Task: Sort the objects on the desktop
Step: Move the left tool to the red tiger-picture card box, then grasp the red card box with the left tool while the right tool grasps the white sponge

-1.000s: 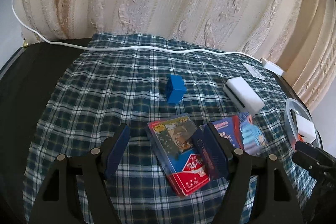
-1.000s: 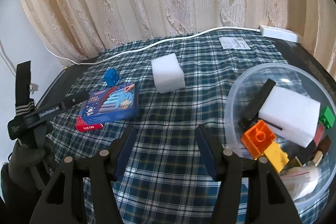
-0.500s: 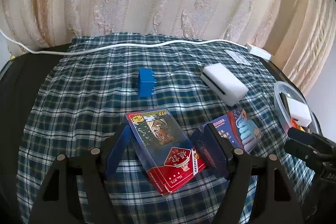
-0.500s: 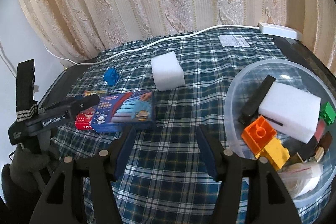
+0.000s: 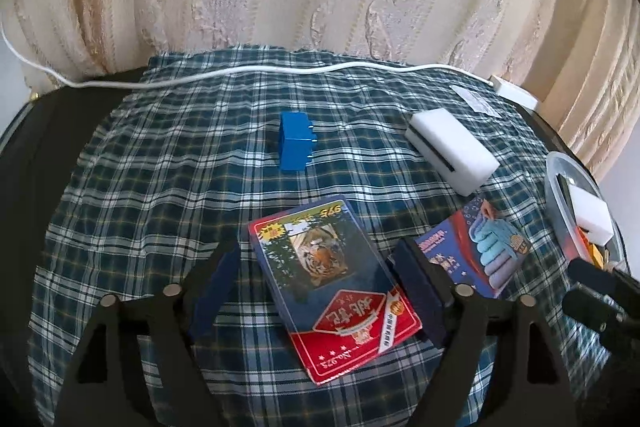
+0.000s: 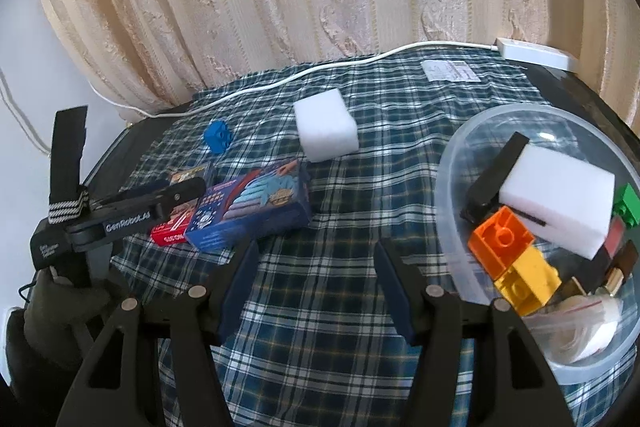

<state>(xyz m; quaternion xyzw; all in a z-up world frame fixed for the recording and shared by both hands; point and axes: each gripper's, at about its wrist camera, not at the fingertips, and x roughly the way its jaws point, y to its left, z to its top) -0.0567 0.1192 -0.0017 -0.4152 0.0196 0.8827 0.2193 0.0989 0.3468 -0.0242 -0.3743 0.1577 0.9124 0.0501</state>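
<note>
While the left gripper (image 5: 316, 279) is straddling the clear-cased red and blue pack of playing cards with a tiger picture (image 5: 332, 287), its jaws have just been opening wider, and the pads are standing clear of the case on both sides, so nothing is clenched yet. The pack is lying flat on the blue and white plaid tablecloth (image 5: 160, 195), skewed to the fingers, just beside the blue cardboard box printed with pale blue gloves (image 5: 476, 251). By my reading, the step in hand is lining up on the cards for a pick. The next move is calling for a lower reach and a squeeze across the case's narrow width, then a carry to the clear round plastic bowl (image 6: 456, 163), which is already holding a white sponge block, orange, yellow and green toy bricks and other small items.

The right gripper (image 6: 316, 283) is hovering open and empty over bare cloth beside that bowl.

Readable writing is sparse: "975" on the card pack's top, "No.975" at its foot, and "GenRobot.AI" along the left gripper's arm in the right wrist view. The glove box's lettering is too small to read.
</note>
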